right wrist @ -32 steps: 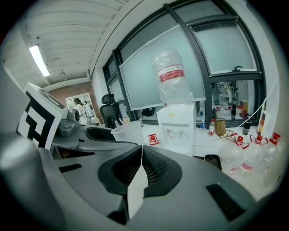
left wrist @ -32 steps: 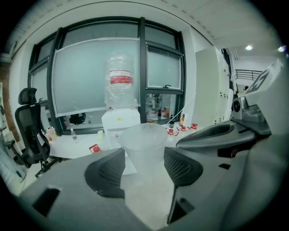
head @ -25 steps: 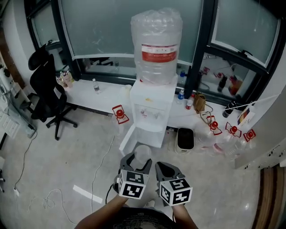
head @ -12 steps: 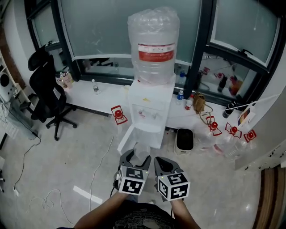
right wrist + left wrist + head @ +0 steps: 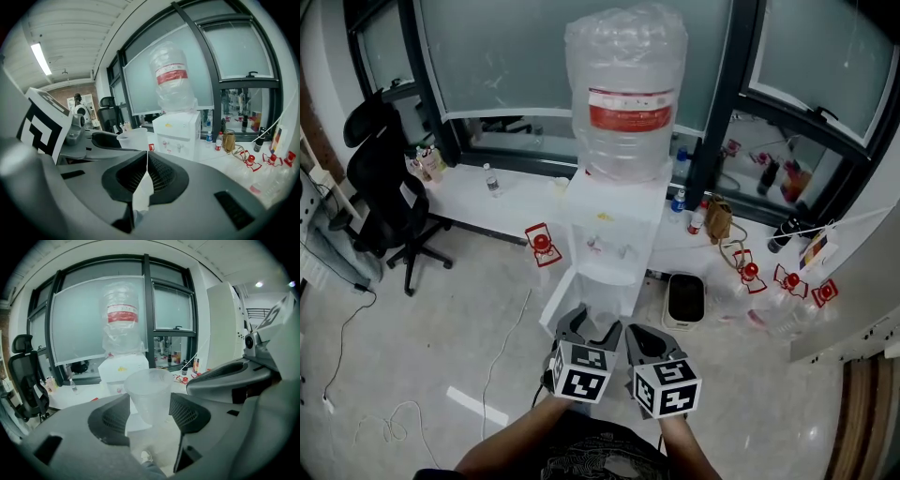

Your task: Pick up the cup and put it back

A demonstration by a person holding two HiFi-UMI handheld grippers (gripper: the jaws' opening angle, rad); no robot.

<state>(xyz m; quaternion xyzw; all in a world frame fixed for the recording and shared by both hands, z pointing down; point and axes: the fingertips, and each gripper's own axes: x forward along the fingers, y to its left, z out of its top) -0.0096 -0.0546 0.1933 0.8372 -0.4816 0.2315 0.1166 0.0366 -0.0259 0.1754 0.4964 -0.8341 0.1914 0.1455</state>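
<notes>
A clear plastic cup (image 5: 149,397) stands upright between the jaws of my left gripper (image 5: 592,335), which is shut on it. The cup (image 5: 602,323) shows in the head view just in front of the white water dispenser (image 5: 609,239), low, near its open bottom door. From the right gripper view the cup (image 5: 133,138) appears at the left, held by the other gripper. My right gripper (image 5: 647,343) hangs beside the left one, shut with nothing between its pads (image 5: 157,172).
A big water bottle (image 5: 625,89) tops the dispenser. A black office chair (image 5: 384,192) stands at the left. A white ledge (image 5: 502,202) under the windows carries bottles; red spring clamps (image 5: 787,279) and a black-and-white bin (image 5: 684,298) lie at the right. Cables trail on the floor.
The view has moved closer to the dispenser. Both grippers have shifted forward with it, the cup still in the left one.
</notes>
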